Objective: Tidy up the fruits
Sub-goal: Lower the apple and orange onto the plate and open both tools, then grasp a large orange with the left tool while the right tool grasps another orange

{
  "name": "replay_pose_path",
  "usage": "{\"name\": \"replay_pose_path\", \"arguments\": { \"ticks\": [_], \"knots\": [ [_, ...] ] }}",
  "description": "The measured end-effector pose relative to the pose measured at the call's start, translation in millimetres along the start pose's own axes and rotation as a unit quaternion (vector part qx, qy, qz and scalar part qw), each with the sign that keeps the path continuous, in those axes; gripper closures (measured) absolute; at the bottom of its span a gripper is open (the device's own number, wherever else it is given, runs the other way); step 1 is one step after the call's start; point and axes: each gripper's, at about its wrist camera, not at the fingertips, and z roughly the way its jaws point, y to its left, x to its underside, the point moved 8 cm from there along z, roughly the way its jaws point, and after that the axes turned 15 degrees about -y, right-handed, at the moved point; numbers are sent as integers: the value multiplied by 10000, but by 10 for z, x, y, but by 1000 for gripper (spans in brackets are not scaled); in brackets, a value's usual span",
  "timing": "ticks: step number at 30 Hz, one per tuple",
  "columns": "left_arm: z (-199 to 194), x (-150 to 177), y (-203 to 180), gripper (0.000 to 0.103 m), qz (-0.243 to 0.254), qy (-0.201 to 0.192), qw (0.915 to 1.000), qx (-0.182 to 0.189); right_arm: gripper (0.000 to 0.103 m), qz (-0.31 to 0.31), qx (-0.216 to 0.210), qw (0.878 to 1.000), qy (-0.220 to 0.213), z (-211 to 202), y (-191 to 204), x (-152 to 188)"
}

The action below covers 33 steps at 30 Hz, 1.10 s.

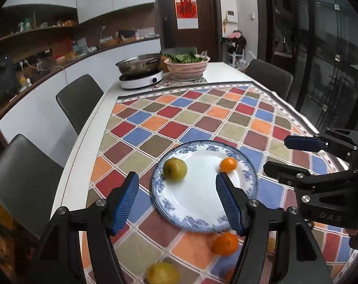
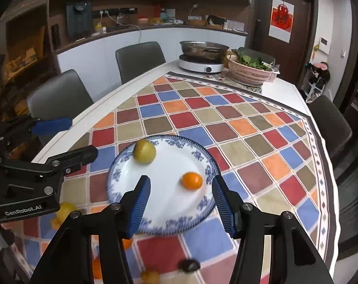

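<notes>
Kitchen worktop [image 1: 84,156], covered by one multicoloured checked cloth [image 1: 202,118], carried one blue-rimmed white ceramic plate [image 1: 247,165]. Two fruits lay on the plate: one yellow-green round fruit [image 1: 175,169] and one small orange mandarin [image 1: 228,164]. Loose fruit lay nearby on the cloth. Left gripper [image 1: 176,196] and right gripper [image 2: 181,203] stood apart, holding nothing.

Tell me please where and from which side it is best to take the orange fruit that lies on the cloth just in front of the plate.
Grip the orange fruit across its widest middle, coming from above with open tongs. It is round, so any lower or higher grip may slip. The plate rim sits close behind it, so place the pads left and right, not front and back.
</notes>
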Motion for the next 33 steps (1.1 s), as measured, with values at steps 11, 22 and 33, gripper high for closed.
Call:
{"name": "replay_pose_path", "arguments": {
  "ticks": [11,22,33],
  "knots": [
    [-662,244,-214,32,-321,-251,9991,79,48,-91,33,9997,-230,-639,185,243],
    [-914,577,-462,30,-307,-220,9986,369,48,-78,188,9991,-375,-1013,228,597],
    [-871,1033,-602,30,-300,73,9978,580,48,-37,141,9996,-221,-1060,324,1071]
  ]
}}
